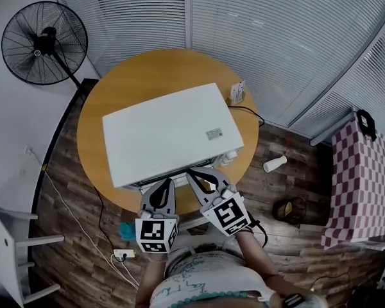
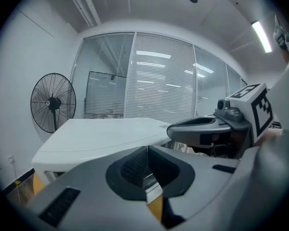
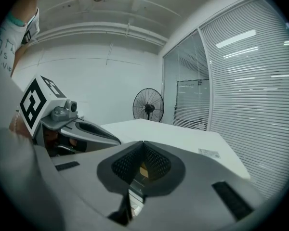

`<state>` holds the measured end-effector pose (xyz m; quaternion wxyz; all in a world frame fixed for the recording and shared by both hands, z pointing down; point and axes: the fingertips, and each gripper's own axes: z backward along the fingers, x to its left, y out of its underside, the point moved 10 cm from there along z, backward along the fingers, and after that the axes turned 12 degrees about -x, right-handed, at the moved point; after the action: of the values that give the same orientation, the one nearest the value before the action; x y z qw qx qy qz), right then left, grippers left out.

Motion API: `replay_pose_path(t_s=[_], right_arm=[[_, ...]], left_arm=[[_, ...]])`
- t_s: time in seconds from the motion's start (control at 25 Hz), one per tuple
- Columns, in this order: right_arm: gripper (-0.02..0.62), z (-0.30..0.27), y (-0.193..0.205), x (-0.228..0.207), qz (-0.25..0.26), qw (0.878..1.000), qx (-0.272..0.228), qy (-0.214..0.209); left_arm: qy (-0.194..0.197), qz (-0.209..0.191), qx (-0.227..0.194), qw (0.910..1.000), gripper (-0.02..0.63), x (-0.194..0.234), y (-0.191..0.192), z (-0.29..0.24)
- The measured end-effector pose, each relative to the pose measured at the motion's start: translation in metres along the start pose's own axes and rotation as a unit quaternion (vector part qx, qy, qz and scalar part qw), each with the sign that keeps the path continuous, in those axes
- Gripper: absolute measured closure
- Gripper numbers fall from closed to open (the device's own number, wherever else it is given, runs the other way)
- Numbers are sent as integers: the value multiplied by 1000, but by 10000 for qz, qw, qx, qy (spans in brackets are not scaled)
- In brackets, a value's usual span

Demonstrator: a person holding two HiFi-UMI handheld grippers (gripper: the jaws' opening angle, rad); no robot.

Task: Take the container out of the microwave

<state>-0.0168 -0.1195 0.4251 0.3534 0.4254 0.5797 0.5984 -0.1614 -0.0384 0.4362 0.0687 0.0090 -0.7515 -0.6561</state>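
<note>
Smooth, matt white microwave (image 1: 170, 133) casing; smooth wooden table (image 1: 115, 88) top.

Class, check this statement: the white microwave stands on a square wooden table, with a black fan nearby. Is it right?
Wrong in one respect: the table is round, not square, as the head view shows. The white microwave does stand on it, with the black fan nearby.

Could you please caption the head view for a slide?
Left hand-held gripper and right hand-held gripper, both shut, at the front of the white microwave.
</note>
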Motion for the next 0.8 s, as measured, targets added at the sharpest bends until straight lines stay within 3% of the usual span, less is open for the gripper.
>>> replay_pose_path(t_s=[0.8], right_arm=[[601,16,9,-18,162,9982,377,449]], left_arm=[[-7,-385,627,9973,589,16,56,-34]])
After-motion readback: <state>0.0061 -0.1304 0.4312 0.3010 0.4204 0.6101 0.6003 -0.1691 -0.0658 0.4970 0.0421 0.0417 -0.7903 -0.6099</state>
